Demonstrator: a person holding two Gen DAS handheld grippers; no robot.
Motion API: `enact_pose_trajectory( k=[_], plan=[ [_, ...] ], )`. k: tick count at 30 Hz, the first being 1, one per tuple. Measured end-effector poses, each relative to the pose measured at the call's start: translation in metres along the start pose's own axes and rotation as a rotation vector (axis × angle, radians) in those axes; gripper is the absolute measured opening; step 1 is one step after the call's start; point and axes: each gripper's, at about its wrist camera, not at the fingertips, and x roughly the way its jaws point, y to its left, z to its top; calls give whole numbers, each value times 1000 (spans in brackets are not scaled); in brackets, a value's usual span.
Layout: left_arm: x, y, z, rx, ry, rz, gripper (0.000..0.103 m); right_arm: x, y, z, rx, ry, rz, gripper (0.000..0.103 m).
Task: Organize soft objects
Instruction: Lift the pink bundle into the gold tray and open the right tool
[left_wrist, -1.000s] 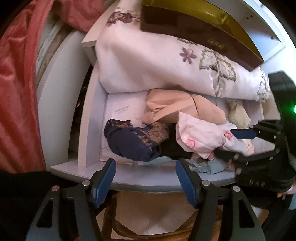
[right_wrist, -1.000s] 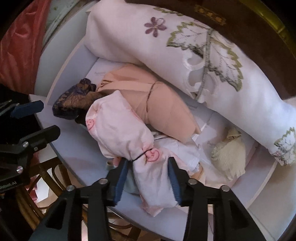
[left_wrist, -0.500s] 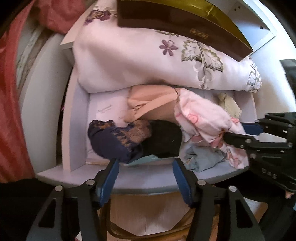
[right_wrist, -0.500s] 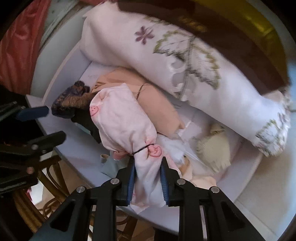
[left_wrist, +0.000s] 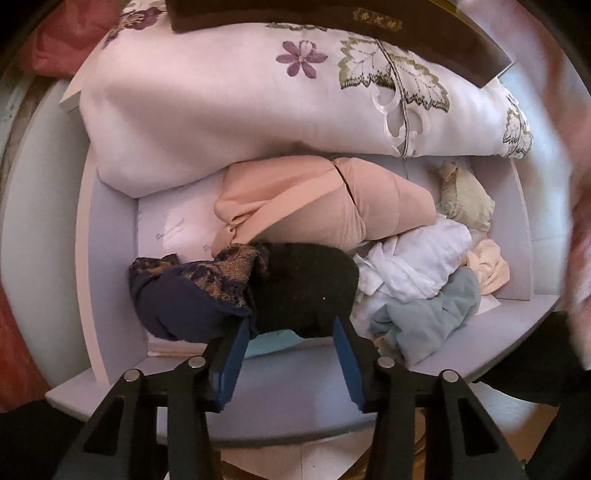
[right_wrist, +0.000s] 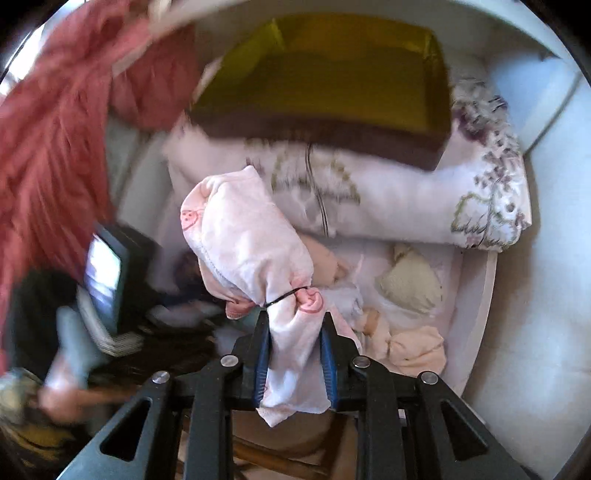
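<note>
**Right hand-held gripper has the pink bundle; left is closing on the black one**

The right hand-held gripper (right_wrist: 294, 343) is clamped narrowly on the loose tail of the pink bundle (right_wrist: 247, 243), a tied roll of pale pink cloth with red smiley prints, bound by a thin black band just above the pads. The bundle hangs clear of the drawer (right_wrist: 476, 314), filling the centre of the right wrist view; that view is blurred.

The left hand-held gripper (left_wrist: 290, 338) points down into the same drawer at lower centre of its view. Its jaws are closing, about half open, with the near edge of the black bundle (left_wrist: 306, 288) between the blue pads; whether they press on it yet cannot be told. Touching the black bundle on the left is a navy lace piece (left_wrist: 184, 291). Behind lies a peach roll (left_wrist: 317, 206), to the right white cloth (left_wrist: 413, 266), a blue-grey piece (left_wrist: 428, 314) and a cream piece (left_wrist: 465, 199). A flowered pillow (left_wrist: 240, 103) fills the back of the drawer.

The step in hand looks like pulling bundles out of the drawer to sort them. Next, the left pads likely need to finish closing on the black bundle alone, without snagging the lace, then lift straight up. The pink bundle needs a place to be set down, which no view shows.
</note>
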Motion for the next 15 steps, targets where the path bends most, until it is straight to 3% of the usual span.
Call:
enact_pose_trajectory(
  k=[5,7,15],
  plan=[
    [8,3,3,-20,-1,-13,41,-33,6,45,46,-124,-47,25],
    [11,6,4,-37,3,-16,40,-33,11,68,37,-157,-110,25],
    [19,17,3,-81,22,-50,40,1,-2,144,74,-175,-256,25]
  ],
)
